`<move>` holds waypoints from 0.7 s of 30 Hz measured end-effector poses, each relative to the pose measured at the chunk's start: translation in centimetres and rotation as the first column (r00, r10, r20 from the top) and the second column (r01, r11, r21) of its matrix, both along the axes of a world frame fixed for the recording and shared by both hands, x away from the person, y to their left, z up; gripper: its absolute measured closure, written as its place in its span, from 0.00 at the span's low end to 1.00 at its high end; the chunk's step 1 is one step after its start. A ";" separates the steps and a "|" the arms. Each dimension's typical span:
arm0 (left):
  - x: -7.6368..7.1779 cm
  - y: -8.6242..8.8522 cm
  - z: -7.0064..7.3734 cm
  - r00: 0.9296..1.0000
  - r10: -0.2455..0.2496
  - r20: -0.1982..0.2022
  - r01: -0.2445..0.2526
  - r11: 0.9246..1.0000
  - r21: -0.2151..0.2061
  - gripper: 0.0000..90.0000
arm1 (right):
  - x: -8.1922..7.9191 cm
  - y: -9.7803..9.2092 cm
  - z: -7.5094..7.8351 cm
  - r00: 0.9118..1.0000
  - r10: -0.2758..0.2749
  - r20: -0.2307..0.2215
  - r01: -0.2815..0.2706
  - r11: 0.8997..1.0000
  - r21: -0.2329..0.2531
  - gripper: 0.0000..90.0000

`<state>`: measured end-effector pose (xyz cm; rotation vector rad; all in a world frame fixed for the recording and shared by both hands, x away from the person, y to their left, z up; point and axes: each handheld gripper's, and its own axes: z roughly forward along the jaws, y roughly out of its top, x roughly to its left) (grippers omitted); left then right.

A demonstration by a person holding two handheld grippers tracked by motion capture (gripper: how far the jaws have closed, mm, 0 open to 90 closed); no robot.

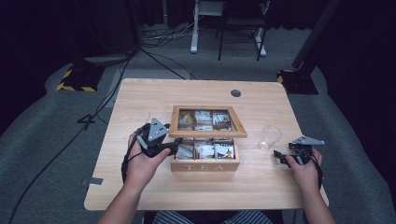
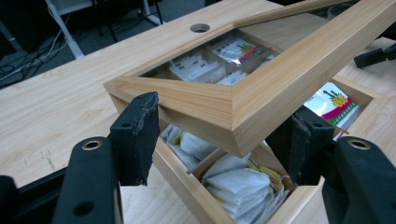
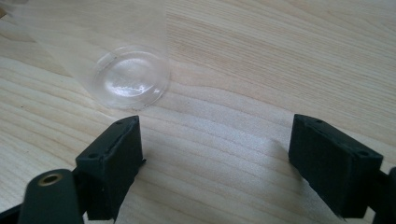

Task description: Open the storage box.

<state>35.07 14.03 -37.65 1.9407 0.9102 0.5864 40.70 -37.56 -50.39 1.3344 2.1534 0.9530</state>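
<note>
Work in hand: opening the light wooden tea box [image 1: 204, 164], marked "TEA" on its front wall, which stands mid-table, nearer the person's edge.
Progress: judged partly done. The wooden-framed lid with a clear window pane [image 1: 207, 122] is raised off the front of the box and tilted up; it is not yet fully back.
Remaining: judged to be swinging the lid fully open, then taking whatever is wanted from a compartment.
Left gripper [image 2: 219, 135]: jaws spread wide, one on each side of the lid's near corner. The lid corner sits between them; whether either pad touches the wood cannot be told. In the high view this gripper [image 1: 173, 147] is at the box's left front corner.
Right gripper [image 3: 215, 163]: jaws spread wide over bare tabletop, holding nothing. In the high view it [image 1: 280, 157] rests well right of the box.
Box contents: divided compartments holding white paper tea bags [image 2: 238, 184] and a wrapped sachet with a green and red print [image 2: 332, 105].
Other container: clear plastic cup [image 1: 270, 136], upright, between box and right gripper; it looks empty.
Support: pale wooden table [image 1: 140, 102].
</note>
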 end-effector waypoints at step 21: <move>2.0 0.2 1.2 0.999 -0.001 0.049 0.001 1.000 -0.016 0.47 | -2.0 -0.2 0.1 1.000 -0.022 -0.002 0.022 1.000 0.004 0.24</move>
